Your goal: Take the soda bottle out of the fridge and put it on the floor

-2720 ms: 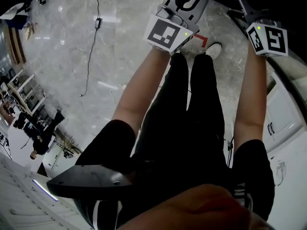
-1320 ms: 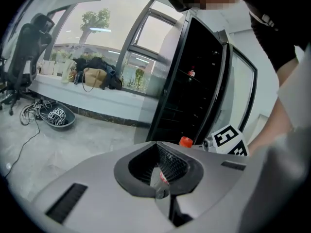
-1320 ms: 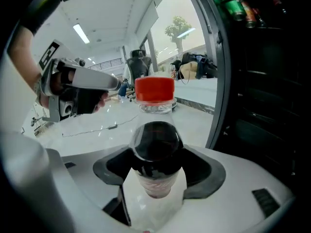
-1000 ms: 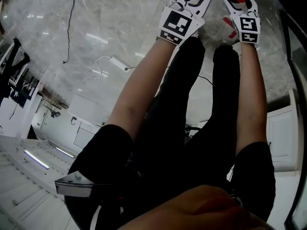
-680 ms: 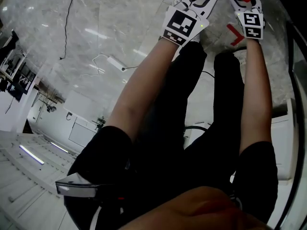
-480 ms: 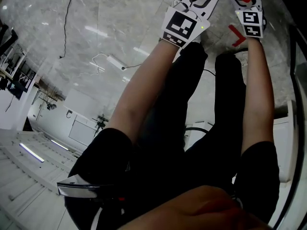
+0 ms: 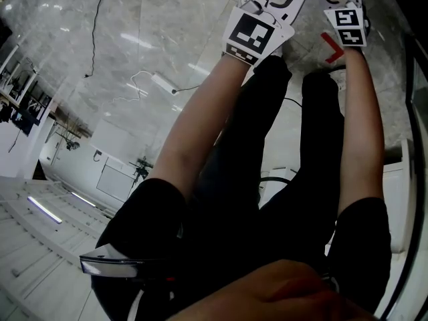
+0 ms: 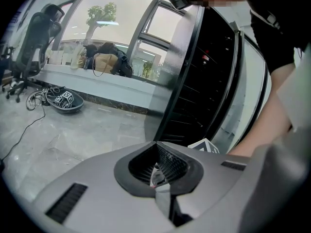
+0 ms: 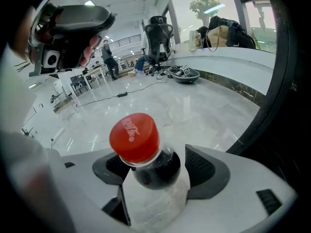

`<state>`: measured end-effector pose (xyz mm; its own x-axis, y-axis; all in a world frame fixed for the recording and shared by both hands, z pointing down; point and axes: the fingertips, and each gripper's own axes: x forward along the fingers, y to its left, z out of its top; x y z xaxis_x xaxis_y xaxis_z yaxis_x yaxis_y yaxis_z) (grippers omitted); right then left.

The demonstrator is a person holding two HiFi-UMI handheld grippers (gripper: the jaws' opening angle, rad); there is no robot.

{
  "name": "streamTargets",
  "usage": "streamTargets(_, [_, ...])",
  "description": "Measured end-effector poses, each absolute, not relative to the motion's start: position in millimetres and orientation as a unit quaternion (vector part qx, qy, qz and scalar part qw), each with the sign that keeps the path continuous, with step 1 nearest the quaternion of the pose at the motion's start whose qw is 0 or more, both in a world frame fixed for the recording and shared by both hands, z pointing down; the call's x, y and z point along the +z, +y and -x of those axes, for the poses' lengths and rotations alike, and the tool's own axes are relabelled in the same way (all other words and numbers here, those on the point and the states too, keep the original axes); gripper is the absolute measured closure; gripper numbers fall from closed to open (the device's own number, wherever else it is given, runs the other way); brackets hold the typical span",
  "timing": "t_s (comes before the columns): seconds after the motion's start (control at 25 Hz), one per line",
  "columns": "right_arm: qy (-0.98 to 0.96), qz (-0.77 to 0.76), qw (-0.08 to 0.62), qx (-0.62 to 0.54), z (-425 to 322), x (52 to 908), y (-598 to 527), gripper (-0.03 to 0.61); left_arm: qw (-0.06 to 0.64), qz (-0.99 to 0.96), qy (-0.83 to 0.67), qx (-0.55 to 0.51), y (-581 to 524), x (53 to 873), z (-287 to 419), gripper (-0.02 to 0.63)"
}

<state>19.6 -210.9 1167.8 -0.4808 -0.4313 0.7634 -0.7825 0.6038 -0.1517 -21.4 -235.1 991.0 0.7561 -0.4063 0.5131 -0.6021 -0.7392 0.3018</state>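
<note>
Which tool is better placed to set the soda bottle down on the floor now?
Right. The right tool grips the soda bottle at its neck, with the floor beyond it. The left tool is shut and holds nothing.

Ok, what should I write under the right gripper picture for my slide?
The right gripper holds a soda bottle with a red cap, shiny marble floor behind it.

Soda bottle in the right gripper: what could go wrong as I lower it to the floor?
The right gripper holds the soda bottle high, just under its red cap, and the bottle sits tilted: it might slip or swing. The dark door edge is close beside it and could get knocked. The left gripper is shut and empty, so nothing backs up the hold.
</note>
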Motion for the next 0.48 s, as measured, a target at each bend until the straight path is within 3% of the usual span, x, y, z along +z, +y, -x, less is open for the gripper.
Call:
streamTargets(0.28, [-0.819, -0.392, 0.338, 0.249, -39.2, 1098.4, -209.0, 0.258, 0.216, -0.914, -0.276, 0.205, -239.8, 933.3, 9.0, 0.618])
streamTargets(0.48, [-0.811, -0.467, 0.258, 0.238, -69.5, 978.5, -213.7, 0.259, 0.193, -0.925, -0.273, 0.181, -238.2, 857.2, -3.0, 0.618])
